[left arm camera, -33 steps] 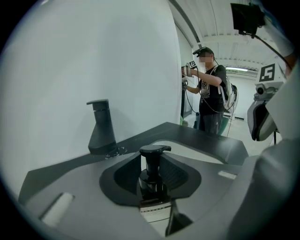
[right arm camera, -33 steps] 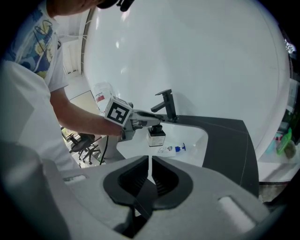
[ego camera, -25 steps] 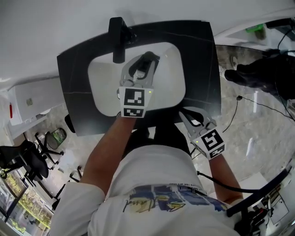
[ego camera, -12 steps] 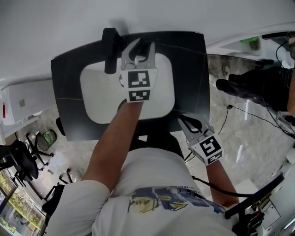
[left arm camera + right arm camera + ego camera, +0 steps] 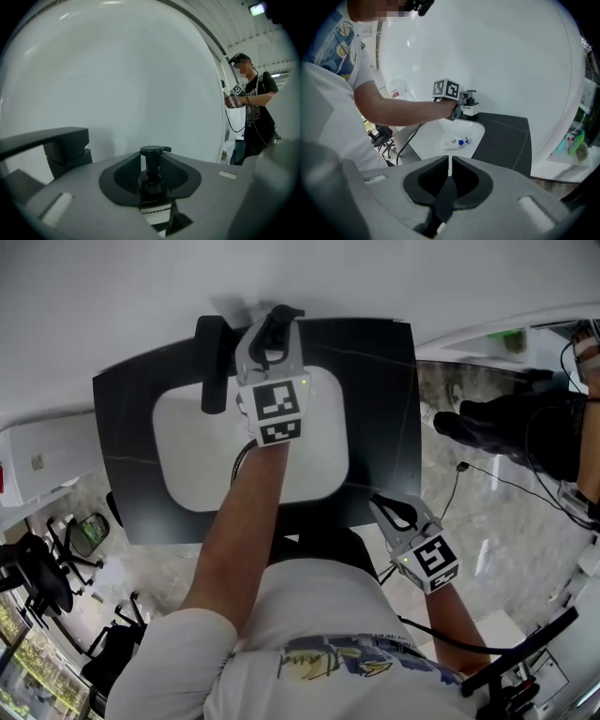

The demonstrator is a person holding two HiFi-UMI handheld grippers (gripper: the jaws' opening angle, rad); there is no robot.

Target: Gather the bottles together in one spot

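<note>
Right hand-held gripper [image 5: 449, 164]: low and close to the operator's body, at the near edge of the dark stone-look surface [image 5: 384, 409]. It tilts downward. The jaws are clenched on each other with only a thin slit between them, and nothing is held.

Rounded white sink basin [image 5: 187, 456]: set into the surface just beyond that gripper. The right gripper view shows a white plastic bottle with a blue pump top [image 5: 452, 142] lying on its side on the basin floor. No gripper is touching it. In the head view the operator's forearm covers that spot.

Left hand-held gripper [image 5: 270, 334]: at the end of an arm stretched across the basin, reaching its far rim. Its jaws are grasping a dark pump bottle with a white label [image 5: 152, 187], pressing on it just below the black pump head. The bottle stands upright. I cannot tell whether its base touches the surface.

Black angular faucet [image 5: 214, 367]: just beside the held bottle, on its left in the head view. The two are apart.

Plain white wall [image 5: 112, 306]: directly behind both.

Second person in dark clothing [image 5: 253, 108]: stands well away on the right, visible in the left gripper view.
</note>
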